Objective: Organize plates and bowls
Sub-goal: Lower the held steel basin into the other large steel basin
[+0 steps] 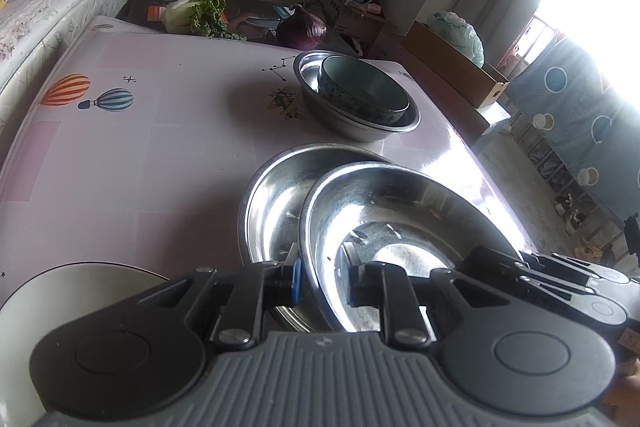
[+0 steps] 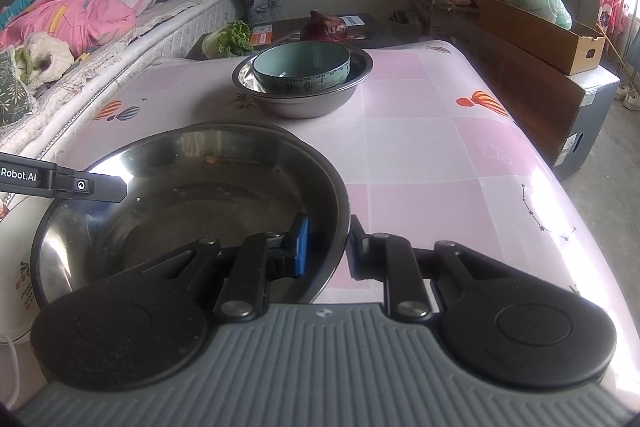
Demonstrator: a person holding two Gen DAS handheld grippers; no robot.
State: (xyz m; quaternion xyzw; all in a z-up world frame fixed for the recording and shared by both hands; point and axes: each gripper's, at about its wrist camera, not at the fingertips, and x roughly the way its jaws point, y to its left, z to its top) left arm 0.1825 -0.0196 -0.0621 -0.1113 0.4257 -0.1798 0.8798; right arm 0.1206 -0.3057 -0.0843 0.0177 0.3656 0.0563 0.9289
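Both grippers clamped on one steel bowl, opposite sides of its rim: left gripper with a pad either side of the near wall, right gripper likewise, blue pad inside, other pad outside.

Held bowl sits over a second steel bowl on the pink tablecloth, offset toward the right in the left wrist view; cannot tell whether the two touch or the upper one hangs just clear.

Done so far, by the look of it: teal ceramic bowl already nested in a large steel basin farther back.

Left to do: seat the held bowl in the one beneath, then deal with the white plate by the left gripper (only its edge shows). Roughly midway, I judge
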